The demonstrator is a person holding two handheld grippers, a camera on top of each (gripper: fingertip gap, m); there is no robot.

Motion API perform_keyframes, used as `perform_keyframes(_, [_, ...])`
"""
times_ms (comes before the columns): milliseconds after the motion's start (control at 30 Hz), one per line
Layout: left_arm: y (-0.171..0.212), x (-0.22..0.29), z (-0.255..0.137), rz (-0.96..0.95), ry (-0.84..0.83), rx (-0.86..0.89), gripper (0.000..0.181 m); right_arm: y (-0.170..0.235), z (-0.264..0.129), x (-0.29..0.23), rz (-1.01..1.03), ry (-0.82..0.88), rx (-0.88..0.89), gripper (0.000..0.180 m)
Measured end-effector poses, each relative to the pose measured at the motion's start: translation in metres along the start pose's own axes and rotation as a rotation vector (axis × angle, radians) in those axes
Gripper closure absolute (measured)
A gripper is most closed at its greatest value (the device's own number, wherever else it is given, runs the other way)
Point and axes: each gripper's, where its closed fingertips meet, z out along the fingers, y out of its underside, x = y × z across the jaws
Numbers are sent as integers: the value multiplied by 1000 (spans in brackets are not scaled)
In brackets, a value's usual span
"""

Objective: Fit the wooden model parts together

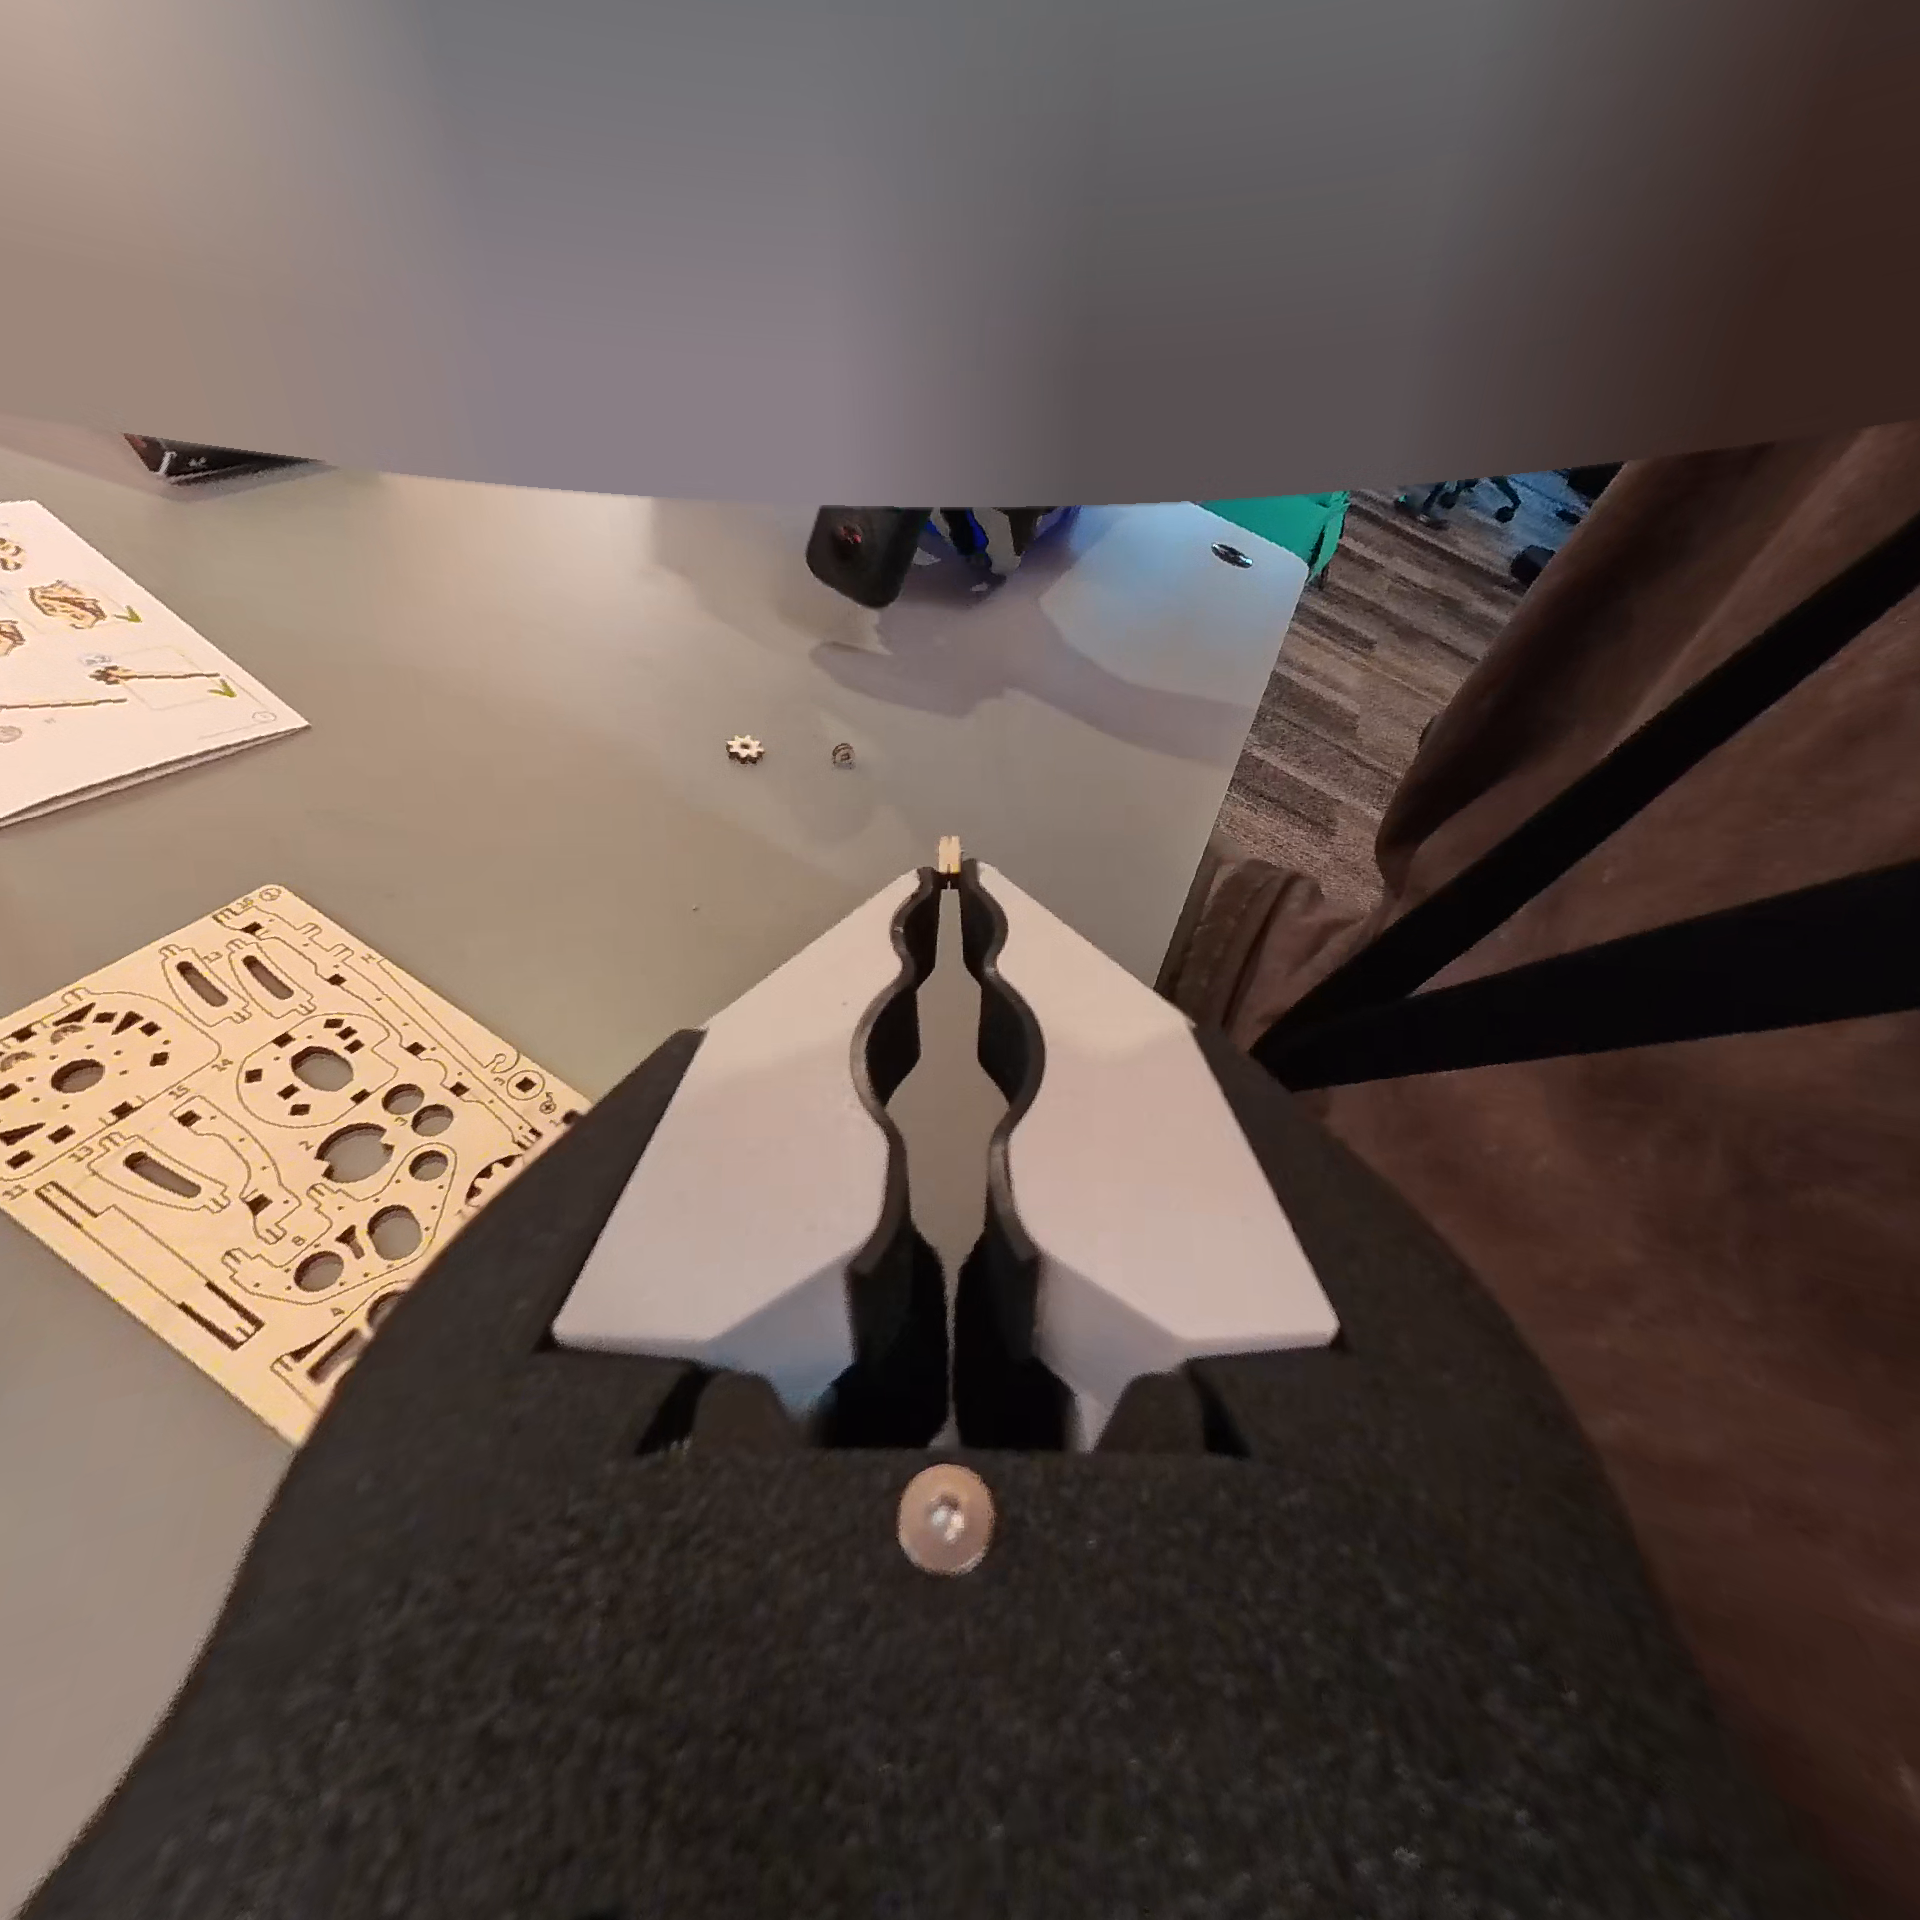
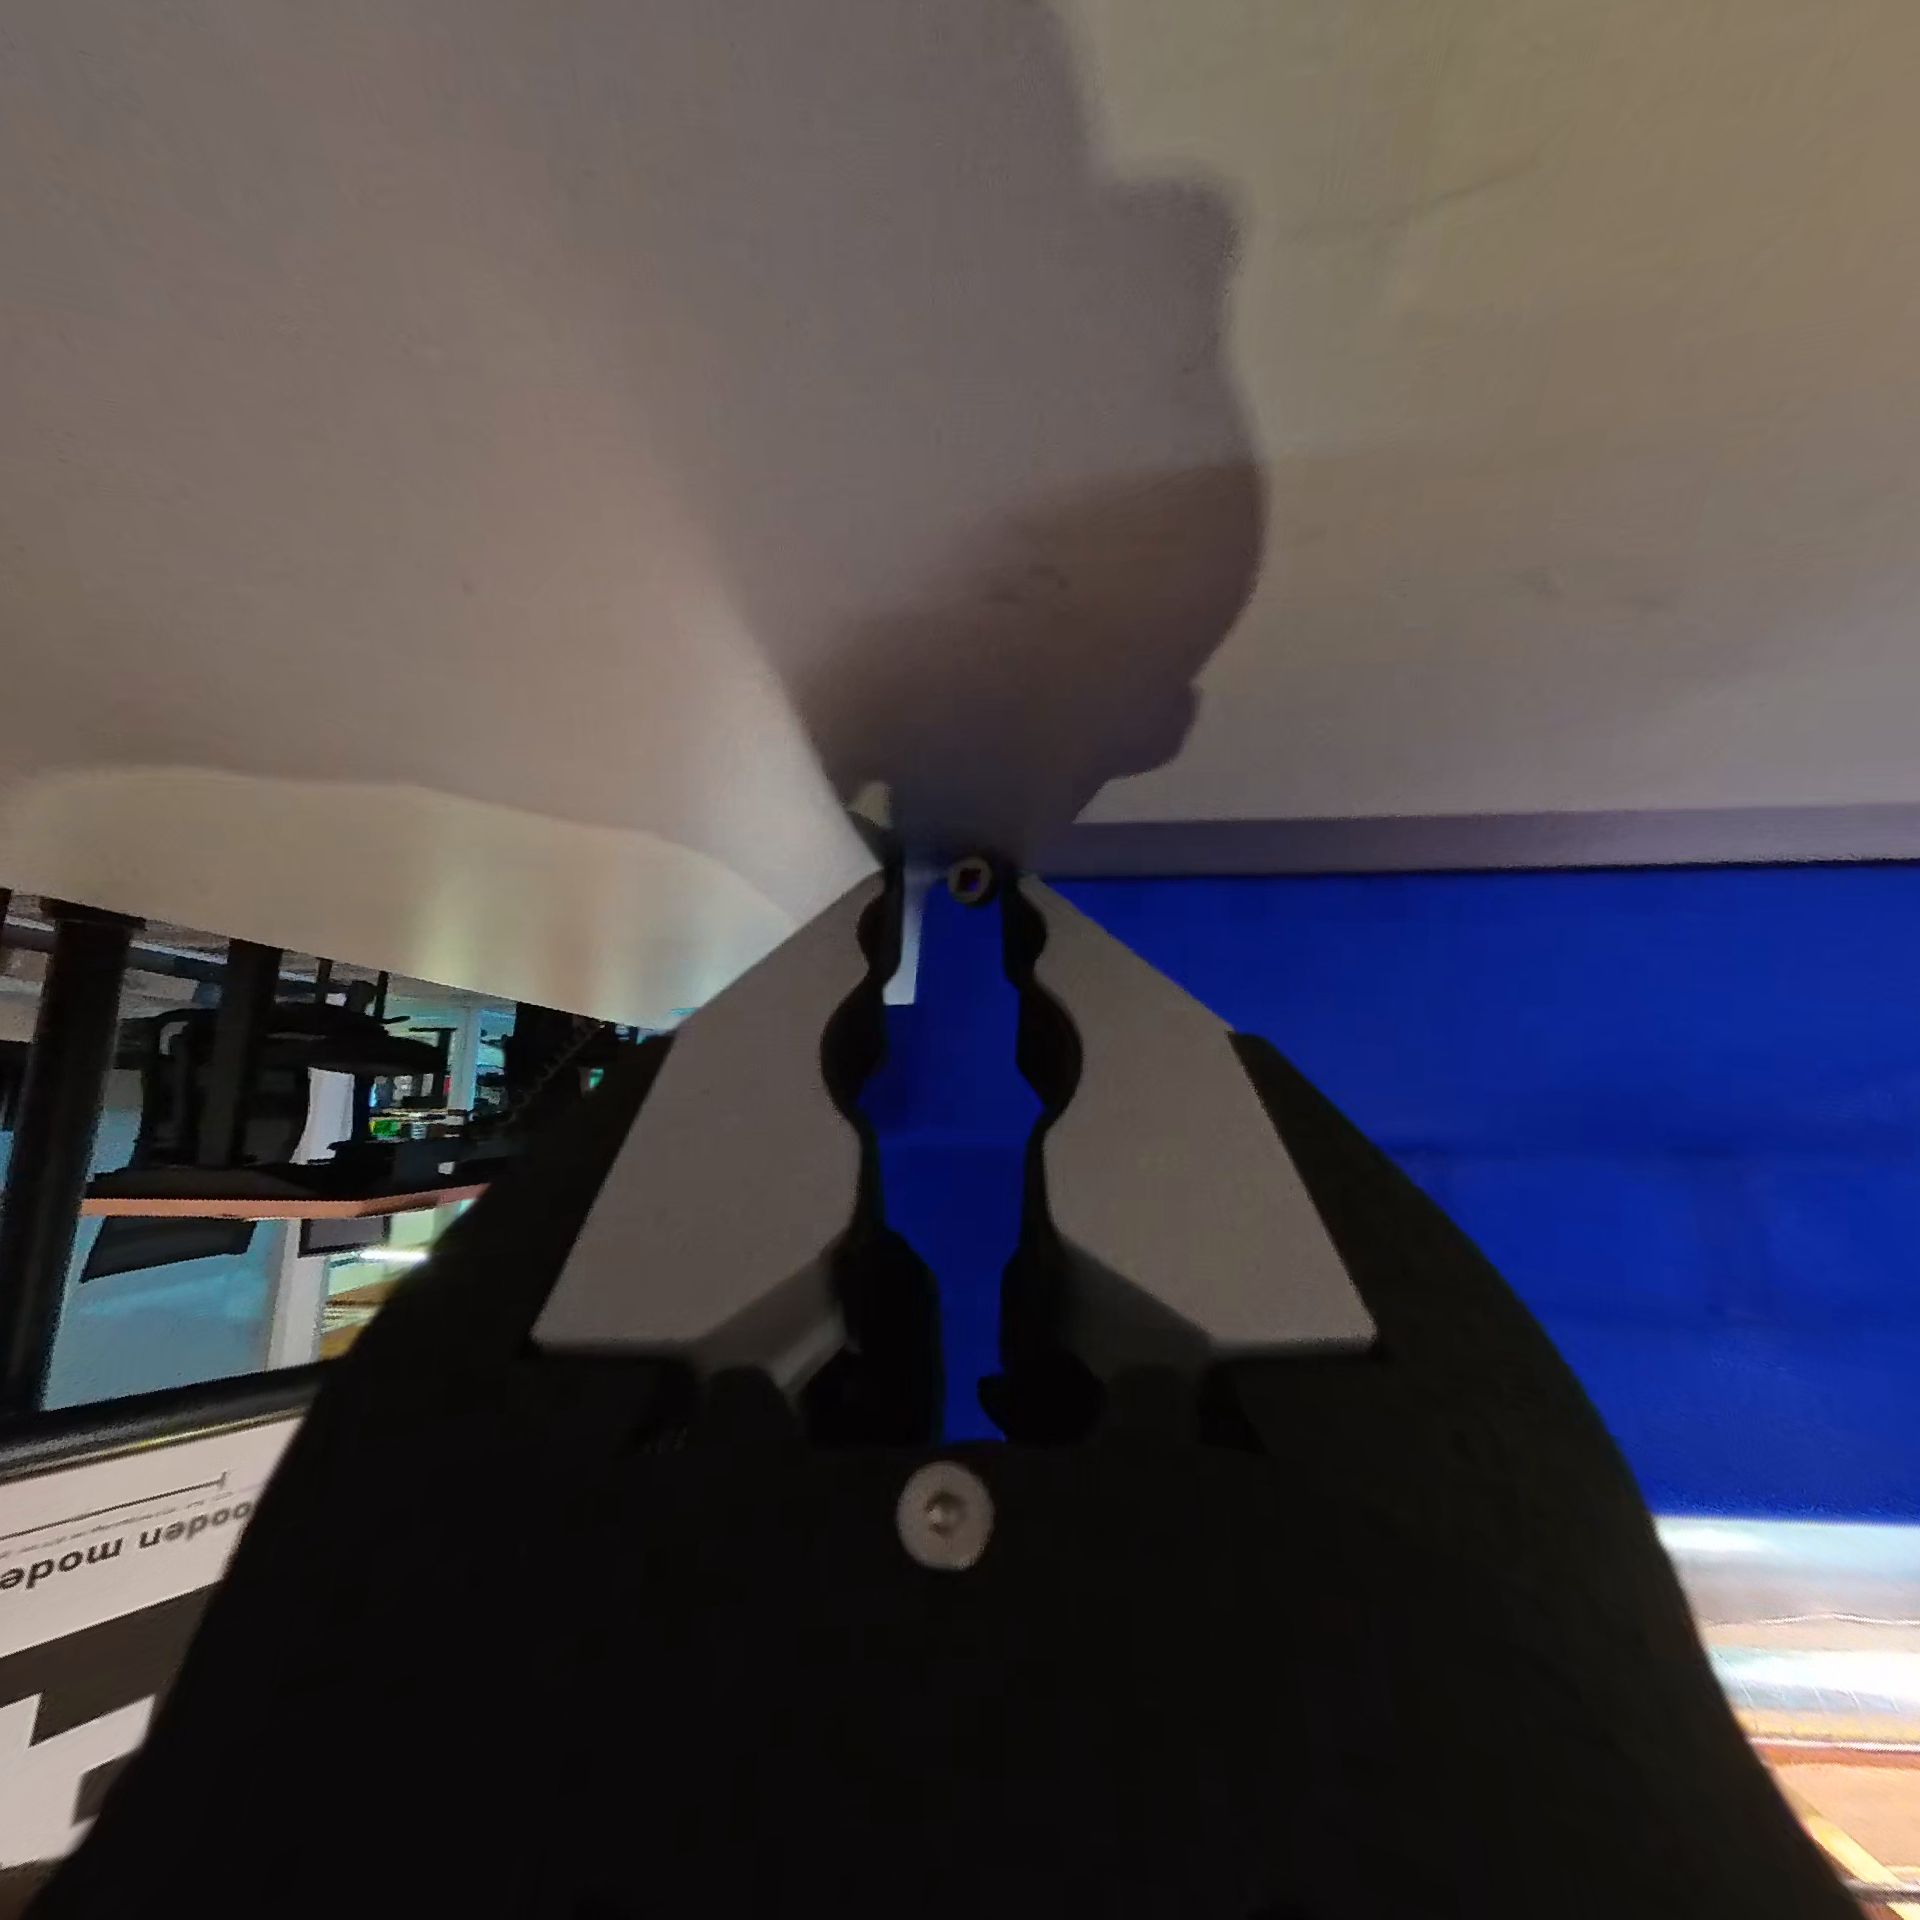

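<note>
Punched wooden sheet [image 1: 223,1132] partly hidden behind left tongs [image 1: 948,871].

Grey table [image 1: 499,831] w/ instruction leaflet [image 1: 114,665] at left; black camera [image 1: 862,551] at far edge; blue panel [image 2: 1507,1143].

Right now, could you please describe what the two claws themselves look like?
Both are alike. The left claw has a rough black body, two pale grey wedge-shaped fingers lined with wavy black pads, and a silver screw at the base. The right claw shows the same build.
</note>
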Motion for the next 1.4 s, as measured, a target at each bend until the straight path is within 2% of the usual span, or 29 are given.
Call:
perform_keyframes(33, [1, 0, 1, -1, 0, -6, 179, 0, 0, 1, -5, 4, 3, 168])
perform_keyframes(167, [4, -1, 3, 4, -2, -16, 179, -3, -3, 0, -12, 13, 44, 171])
perform_keyframes(267, [4, -1, 3, 0, 0, -15, 179, -16, -22, -3, -17, 42, 168, 171])
perform_keyframes(367, [4, -1, 4, 5, -4, -19, 179, -61, -79, -30, 23, -29, 561, 172])
perform_keyframes(467, [6, -2, 5, 8, -9, -29, 179, -113, -147, -74, 112, -222, 1019, 172])
perform_keyframes(567, [9, -3, 7, 16, -15, -47, 179, -139, -156, -92, 214, -280, 1181, 172])
perform_keyframes(633, [12, -3, 9, 21, -16, -60, 179, -147, -152, -104, 255, -359, 1225, 171])
perform_keyframes(700, [13, -2, 10, 29, -15, -68, 179, -147, -155, -106, 291, -363, 1284, 171])
perform_keyframes(800, [14, 1, 13, 33, -8, -76, 179, -142, -158, -115, 310, -390, 1337, 155])
perform_keyframes(933, [16, 3, 17, 51, -13, -93, 179, -134, -160, -113, 412, -409, 1450, 157])
perform_keyframes(1033, [18, 4, 19, 65, -22, -106, 179, -132, -153, -107, 480, -351, 1490, 160])
perform_keyframes(1200, [22, 5, 23, 77, -22, -128, 179, -133, -147, -107, 482, -146, 1481, 165])
perform_keyframes(1333, [22, 7, 27, 85, -15, -131, 179, -139, -154, -110, 495, -195, 1531, 170])
perform_keyframes(1400, [22, 8, 27, 87, -13, -133, 179, -137, -157, -108, 485, -163, 1535, 176])
